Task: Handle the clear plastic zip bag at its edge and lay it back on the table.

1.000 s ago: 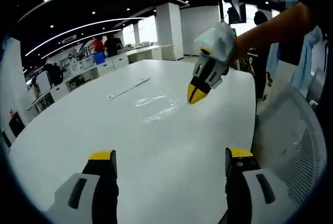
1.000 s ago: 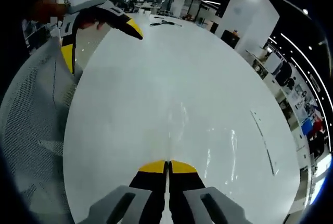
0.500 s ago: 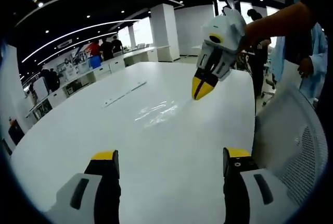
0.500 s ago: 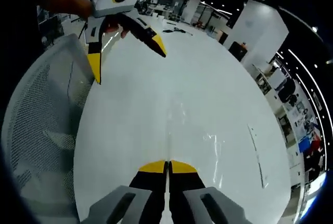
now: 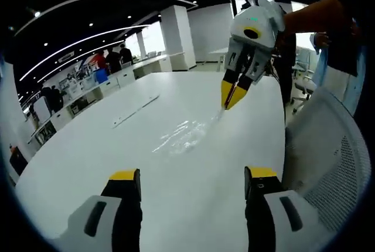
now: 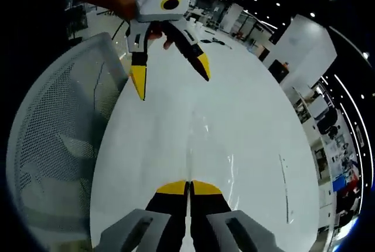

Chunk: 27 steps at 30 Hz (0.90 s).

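We worked over a broad white table (image 5: 88, 152) with a glossy top that mirrored the ceiling lights; it ran far back into an open-plan office with white columns (image 5: 174, 36), curved light strips overhead and rows of desks where people (image 5: 105, 60) stood in the distance. A grey mesh chair (image 5: 331, 164) sat against the table's near edge.

The clear plastic zip bag (image 5: 186, 136) lay mostly flat on the table, wrinkled and shiny. In the left gripper view, our right gripper (image 5: 232, 94) came down from above with its yellow tips pinched together on the bag's edge, that corner slightly raised. In the right gripper view the jaws met with the thin edge between them.

Our left gripper (image 6: 171, 79) hung spread wide and empty above the table near the chair.
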Tool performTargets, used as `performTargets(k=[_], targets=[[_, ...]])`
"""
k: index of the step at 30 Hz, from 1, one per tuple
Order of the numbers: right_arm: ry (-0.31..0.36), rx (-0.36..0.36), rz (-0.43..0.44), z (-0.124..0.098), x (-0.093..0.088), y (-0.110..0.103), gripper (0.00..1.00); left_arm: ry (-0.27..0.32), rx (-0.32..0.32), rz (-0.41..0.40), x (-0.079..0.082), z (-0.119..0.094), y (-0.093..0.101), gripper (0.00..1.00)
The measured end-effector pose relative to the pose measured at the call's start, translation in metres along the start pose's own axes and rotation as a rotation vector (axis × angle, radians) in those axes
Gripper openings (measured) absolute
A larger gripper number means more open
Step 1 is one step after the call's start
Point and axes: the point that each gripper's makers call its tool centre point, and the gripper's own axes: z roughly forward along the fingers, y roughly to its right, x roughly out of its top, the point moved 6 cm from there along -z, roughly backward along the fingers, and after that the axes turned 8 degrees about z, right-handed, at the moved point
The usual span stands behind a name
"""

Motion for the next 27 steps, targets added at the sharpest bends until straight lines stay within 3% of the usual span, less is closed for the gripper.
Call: performTargets(k=[13, 27], targets=[[0.003, 0.042, -0.076, -0.013, 0.004, -0.020, 0.00, 0.004, -0.055, 0.119, 0.006, 0.002, 0.009, 0.46], [0.005, 0.054, -0.117, -0.023, 0.011, -0.029, 0.00, -0.006, -0.119, 0.223, 0.015, -0.002, 0.032, 0.28]])
